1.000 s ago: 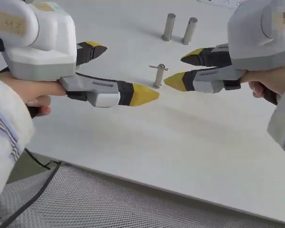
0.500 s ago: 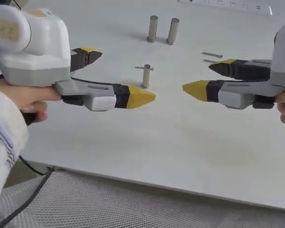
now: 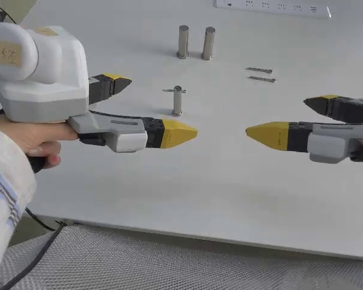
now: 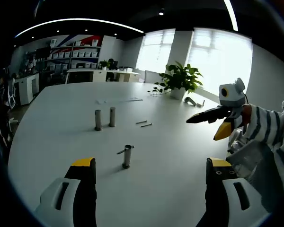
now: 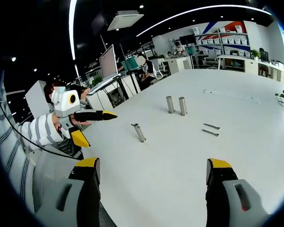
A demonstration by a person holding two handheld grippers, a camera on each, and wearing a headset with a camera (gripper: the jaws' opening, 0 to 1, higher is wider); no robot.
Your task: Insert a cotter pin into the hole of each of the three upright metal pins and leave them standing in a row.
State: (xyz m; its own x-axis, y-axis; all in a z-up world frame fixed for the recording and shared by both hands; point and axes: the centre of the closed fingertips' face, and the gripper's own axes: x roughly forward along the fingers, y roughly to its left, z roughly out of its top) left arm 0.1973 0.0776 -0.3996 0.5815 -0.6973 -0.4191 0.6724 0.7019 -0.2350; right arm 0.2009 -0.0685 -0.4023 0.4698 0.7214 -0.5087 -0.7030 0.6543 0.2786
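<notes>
A short upright metal pin (image 3: 178, 100) with a cotter pin through its top stands alone on the white table (image 3: 218, 175). Two bare upright pins (image 3: 183, 41) (image 3: 209, 43) stand side by side behind it. Two loose cotter pins (image 3: 259, 70) (image 3: 261, 79) lie to their right. My left gripper (image 3: 156, 106) is open, just left of the near pin and apart from it. My right gripper (image 3: 281, 116) is open and holds nothing, well right of that pin. The left gripper view shows the fitted pin (image 4: 127, 156) ahead between the jaws. The right gripper view has it (image 5: 139, 132) farther off.
A white power strip (image 3: 272, 7) lies along the table's far edge. Grey mesh (image 3: 139, 260) runs below the near edge. A potted plant (image 4: 180, 78) stands far across the table. The left gripper (image 5: 99, 128) faces the right gripper (image 4: 203, 128).
My right gripper has drawn back to the right, away from the pin with the cotter pin in it. The left gripper has stayed beside that pin. The head camera has shifted.
</notes>
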